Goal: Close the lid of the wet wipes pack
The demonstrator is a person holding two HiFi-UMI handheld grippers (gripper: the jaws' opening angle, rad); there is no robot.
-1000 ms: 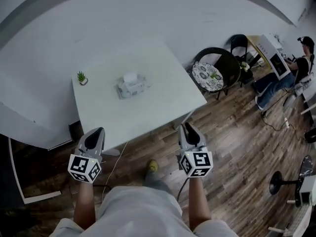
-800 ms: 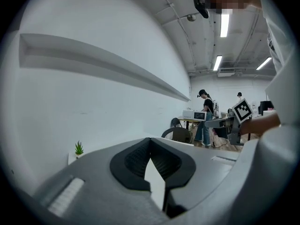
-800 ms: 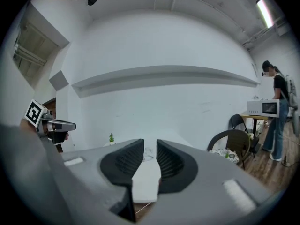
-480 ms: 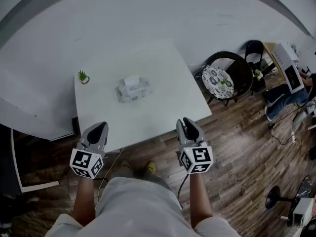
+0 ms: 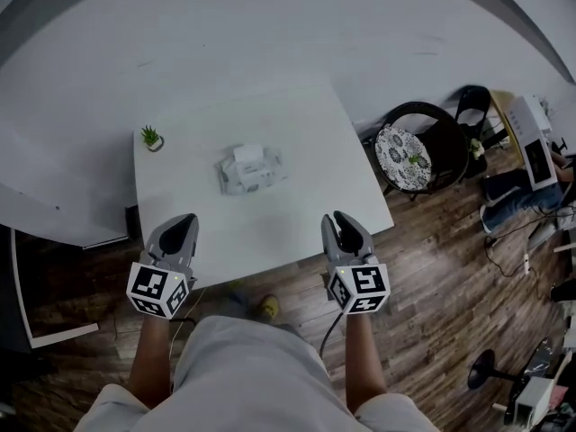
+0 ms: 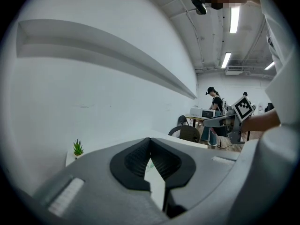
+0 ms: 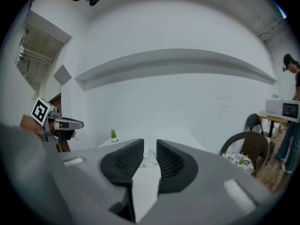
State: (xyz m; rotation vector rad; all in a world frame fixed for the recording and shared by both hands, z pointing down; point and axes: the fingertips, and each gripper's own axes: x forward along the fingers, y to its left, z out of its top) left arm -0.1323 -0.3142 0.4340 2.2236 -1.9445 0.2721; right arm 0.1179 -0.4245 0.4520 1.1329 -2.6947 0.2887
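Nearest you, the left gripper (image 5: 178,232) hangs at the near edge of the table (image 5: 297,196), at about 7 o'clock from the pack. Its jaws meet at the tips and nothing is between them. Your right gripper (image 5: 338,225) hangs at the same edge at about 5 o'clock from the pack. Its jaws stand a little apart and are empty; in the right gripper view the pack shows small through the gap.

The wet wipes pack (image 5: 249,171) lies on the table, well apart from both grippers and roughly at 12 o'clock between them. A white flap on its far side looks raised, so I judge the lid (image 5: 245,154) still open.

The little plant (image 5: 150,139) stands at 10 o'clock from the pack, at the far left corner. The chair (image 5: 416,147) is off the table at 2 o'clock.

Nothing of the task looks done: you have the whole reach left, then pressing the flap down.
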